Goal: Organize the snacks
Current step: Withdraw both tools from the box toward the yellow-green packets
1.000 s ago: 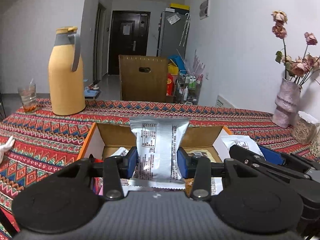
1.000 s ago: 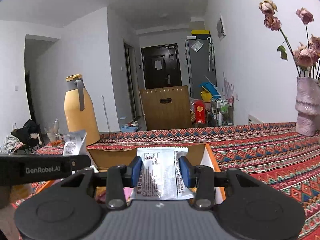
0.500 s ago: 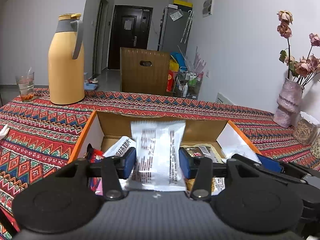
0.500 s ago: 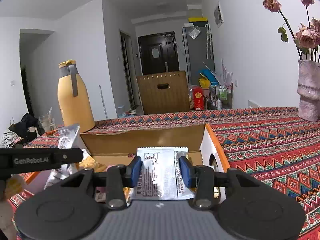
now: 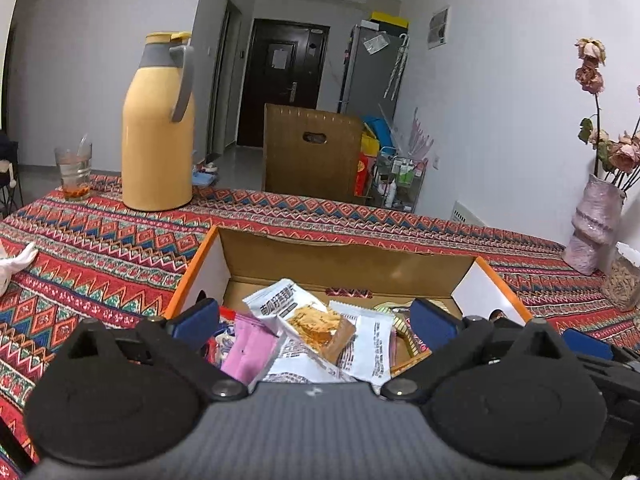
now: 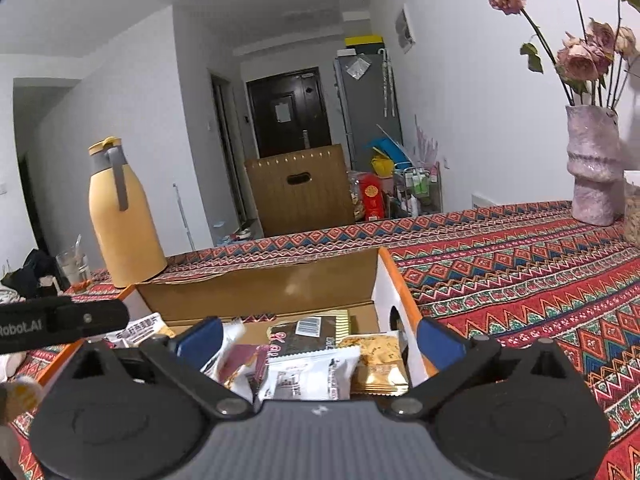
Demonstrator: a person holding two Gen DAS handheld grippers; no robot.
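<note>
Cardboard box [image 5: 340, 260] on tabletop [image 5: 100, 248], snack packets [image 5: 320, 332] inside; left hand-held gripper [image 5: 316, 320] and right hand-held gripper [image 6: 320, 336] both spread, empty; best withdrawn straight upward, clear of wrappers.

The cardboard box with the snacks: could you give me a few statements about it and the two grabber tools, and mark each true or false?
1. Both the left gripper and the right gripper are open, holding nothing. True.
2. The cardboard box holds no snack packets. False: several packets lie inside.
3. The yellow thermos stands inside the box. False: it stands on the patterned tablecloth beyond it.
4. A vase of dried roses stands on the table. True.
</note>
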